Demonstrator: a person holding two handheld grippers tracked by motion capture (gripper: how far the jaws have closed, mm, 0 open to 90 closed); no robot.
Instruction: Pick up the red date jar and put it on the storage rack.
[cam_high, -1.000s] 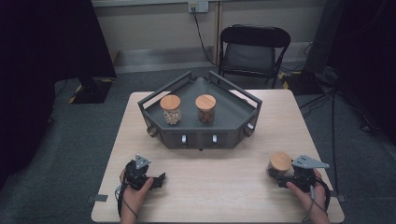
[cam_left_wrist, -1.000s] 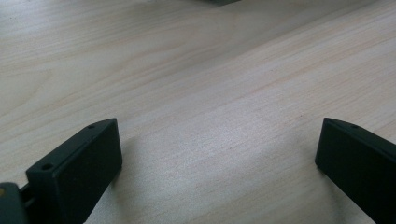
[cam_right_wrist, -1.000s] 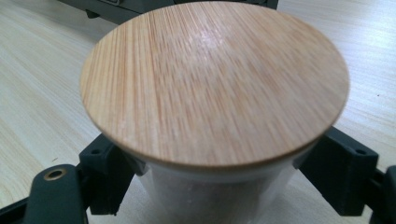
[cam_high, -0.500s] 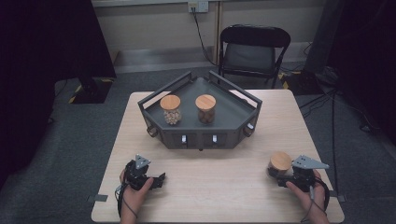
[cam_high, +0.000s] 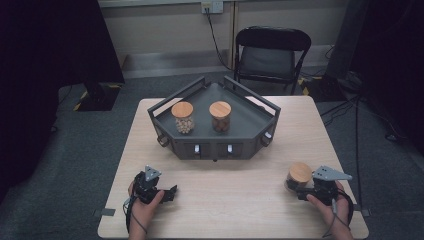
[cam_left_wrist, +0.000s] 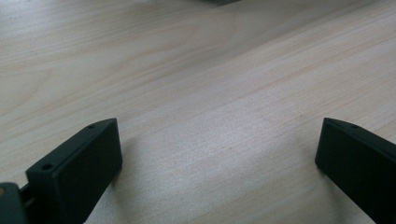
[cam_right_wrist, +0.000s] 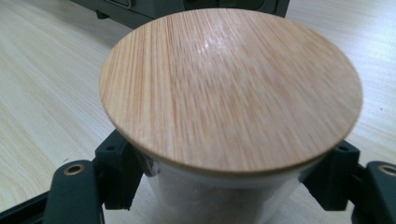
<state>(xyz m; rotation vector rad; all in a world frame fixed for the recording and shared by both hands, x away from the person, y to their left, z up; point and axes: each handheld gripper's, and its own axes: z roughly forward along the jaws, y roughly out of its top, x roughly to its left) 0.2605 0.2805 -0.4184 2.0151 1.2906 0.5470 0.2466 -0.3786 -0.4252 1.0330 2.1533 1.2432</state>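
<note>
The right gripper (cam_high: 299, 184) jaws have just been closed onto the jar (cam_high: 299, 176) near the bench's (cam_high: 240, 200) right front corner; the left gripper (cam_high: 170, 192) is held low, jaws apart.

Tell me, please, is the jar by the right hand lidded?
Yes: a round wooden lid sits flat on the jar, covering its mouth.

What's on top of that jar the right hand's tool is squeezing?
A round wooden lid caps the jar, gripped just below it by the right tool. The lid and clouded glass hide whatever is inside.
</note>
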